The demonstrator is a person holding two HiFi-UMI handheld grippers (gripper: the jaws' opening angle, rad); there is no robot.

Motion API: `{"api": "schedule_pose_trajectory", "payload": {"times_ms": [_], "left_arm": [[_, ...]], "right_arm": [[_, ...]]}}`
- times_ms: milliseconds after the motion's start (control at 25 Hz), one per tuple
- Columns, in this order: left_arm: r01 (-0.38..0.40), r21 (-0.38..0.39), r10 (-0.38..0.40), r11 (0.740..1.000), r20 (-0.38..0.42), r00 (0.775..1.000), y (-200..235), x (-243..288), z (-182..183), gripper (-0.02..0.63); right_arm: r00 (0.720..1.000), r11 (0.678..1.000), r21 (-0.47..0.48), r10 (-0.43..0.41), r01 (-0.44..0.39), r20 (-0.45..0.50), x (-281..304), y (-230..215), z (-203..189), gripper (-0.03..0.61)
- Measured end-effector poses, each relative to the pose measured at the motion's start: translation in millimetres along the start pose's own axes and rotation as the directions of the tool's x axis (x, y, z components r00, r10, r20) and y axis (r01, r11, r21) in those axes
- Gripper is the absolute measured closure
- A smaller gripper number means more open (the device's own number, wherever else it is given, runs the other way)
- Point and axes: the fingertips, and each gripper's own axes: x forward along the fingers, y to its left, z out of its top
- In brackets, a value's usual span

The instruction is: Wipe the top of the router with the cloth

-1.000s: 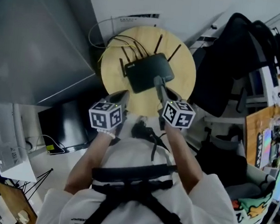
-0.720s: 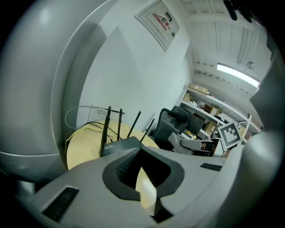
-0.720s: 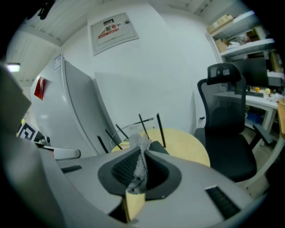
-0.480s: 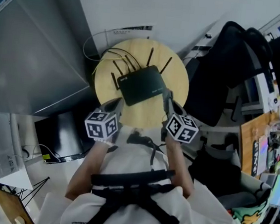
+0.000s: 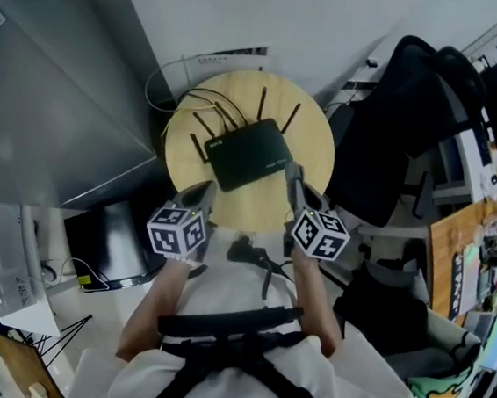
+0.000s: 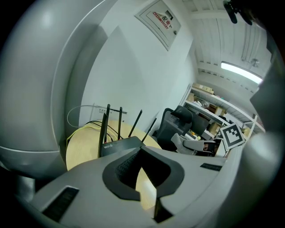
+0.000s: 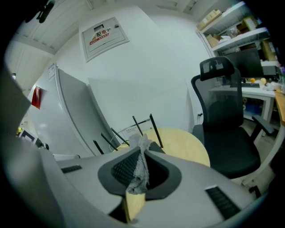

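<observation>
R gripper [image 7: 142,143] is clenched on the grey cloth [image 7: 140,168]. The cloth is pinched btwn the pads, w/ a crumpled tuft poking up past the tips. In head view it sits over the round wooden counter [image 5: 314,149], tips just beside the near right corner of the black router [image 5: 249,154]. Can't tell if cloth touches it.

L gripper [image 6: 141,152] is closed, tips together, nothing btwn them. It's at the counter's near edge, a bit apart from the router's near left side.

Router lies flat around mid-counter, set at an angle. Its antennas [image 5: 262,103] stick up along the far side. Cables [image 5: 181,105] run off the counter's back left edge toward the wall. A black office chair [image 5: 396,121] stands just R of the counter.
</observation>
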Motion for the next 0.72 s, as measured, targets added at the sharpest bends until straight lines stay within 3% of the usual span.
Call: {"api": "schedule_pose_trajectory", "payload": {"times_ms": [200,400,720], "left_arm": [[0.004,0.027,-0.004,1.000,0.020,1.000,-6,-8,5,0.617],[0.025,0.097,-0.028,0.995,0.033,0.999,-14,-33,5,0.617],[0.079,0.115,-0.085,0.990,0.045,0.995,-17,-77,-12,0.617]], "right_arm": [[0.998,0.998,-0.030,0.061,-0.061,-0.003,-10,21,-3,0.541],[0.995,0.985,-0.141,0.102,-0.104,-0.023,-36,63,-22,0.541],[0.995,0.985,-0.146,0.096,-0.098,-0.020,-77,107,-61,0.541]]}}
